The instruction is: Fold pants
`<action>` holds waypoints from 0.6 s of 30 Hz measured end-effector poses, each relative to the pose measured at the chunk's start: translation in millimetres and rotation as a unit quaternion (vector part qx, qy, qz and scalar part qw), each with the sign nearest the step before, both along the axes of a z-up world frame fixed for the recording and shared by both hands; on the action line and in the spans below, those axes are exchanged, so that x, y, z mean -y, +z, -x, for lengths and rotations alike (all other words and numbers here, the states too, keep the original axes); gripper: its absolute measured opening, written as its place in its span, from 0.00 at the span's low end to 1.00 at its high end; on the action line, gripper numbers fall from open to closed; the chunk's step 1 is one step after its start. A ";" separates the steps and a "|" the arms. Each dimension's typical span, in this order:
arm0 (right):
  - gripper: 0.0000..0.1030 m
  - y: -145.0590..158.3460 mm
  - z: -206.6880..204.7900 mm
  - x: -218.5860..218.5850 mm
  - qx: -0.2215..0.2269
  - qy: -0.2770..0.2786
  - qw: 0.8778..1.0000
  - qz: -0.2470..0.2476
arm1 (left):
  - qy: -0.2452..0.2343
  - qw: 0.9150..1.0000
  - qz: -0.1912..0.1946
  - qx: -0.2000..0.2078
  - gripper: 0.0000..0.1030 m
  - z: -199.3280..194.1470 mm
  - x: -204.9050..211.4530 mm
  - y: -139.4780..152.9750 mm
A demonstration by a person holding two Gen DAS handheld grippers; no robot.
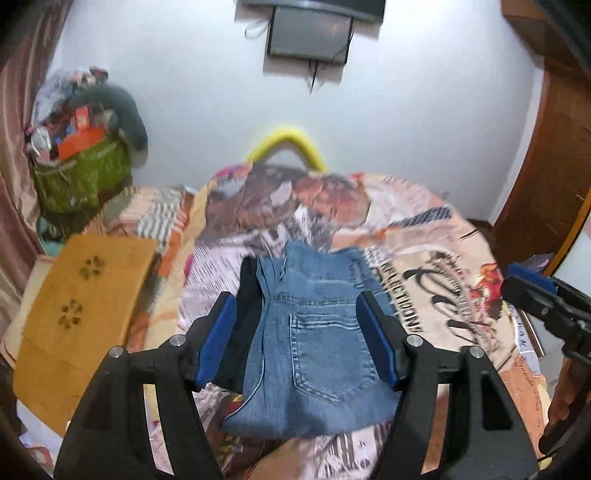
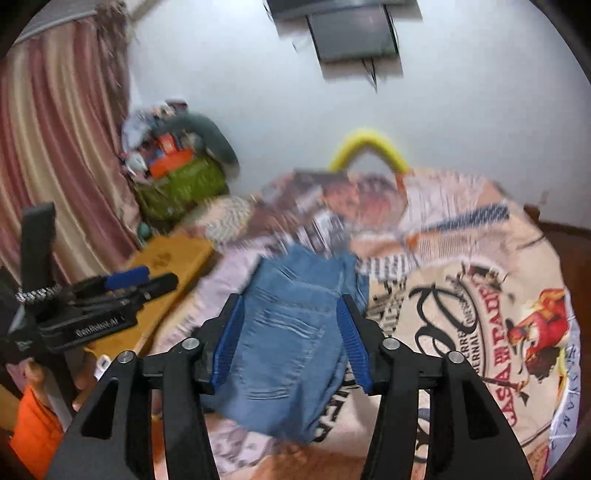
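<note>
Both tongs (image 1: 301,341) (image 2: 291,341) seemingly above jeans (image 1: 314,343)

A home bedroom: bed (image 1: 443,229) with printed bedspread, pink curtains (image 2: 55,129), wall-mounted television (image 1: 310,33).

Motion blur smears the bedspread (image 1: 424,236) print, so most lettering stays unreadable. The jeans' (image 1: 314,350) lower edge toward the bed's near edge slips behind the left claw (image 1: 299,336). The wall screen (image 1: 310,33) is cut off at the top edge. The green bag's (image 1: 81,173) contents are too blurred to name.
</note>
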State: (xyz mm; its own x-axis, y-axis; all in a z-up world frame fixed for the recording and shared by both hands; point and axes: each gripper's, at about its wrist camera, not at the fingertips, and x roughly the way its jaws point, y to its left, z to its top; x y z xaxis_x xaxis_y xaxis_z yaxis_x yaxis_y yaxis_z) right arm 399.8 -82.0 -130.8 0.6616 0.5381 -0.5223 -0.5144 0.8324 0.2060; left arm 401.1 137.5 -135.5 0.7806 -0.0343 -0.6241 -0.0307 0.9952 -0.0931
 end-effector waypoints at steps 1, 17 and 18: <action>0.50 8.9 11.0 1.5 0.014 0.001 1.000 -0.004 | -0.002 1.000 -0.006 0.015 0.65 14.7 2.2 12.1; 0.51 94.1 181.4 35.8 0.179 0.004 0.981 -0.076 | -0.022 0.982 -0.029 0.183 0.65 208.7 42.1 123.4; 0.51 94.9 188.4 38.0 0.185 0.002 0.980 -0.076 | -0.022 0.980 -0.029 0.194 0.65 219.4 45.5 125.9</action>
State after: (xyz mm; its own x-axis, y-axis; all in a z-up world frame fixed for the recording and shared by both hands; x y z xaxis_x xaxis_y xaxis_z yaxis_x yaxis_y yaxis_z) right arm 211.4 -120.0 -35.9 0.7888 0.5932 -0.1610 -0.5797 0.8050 0.1263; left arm 181.7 92.0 -9.5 0.9580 -0.0459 -0.2832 0.0384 0.9987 -0.0320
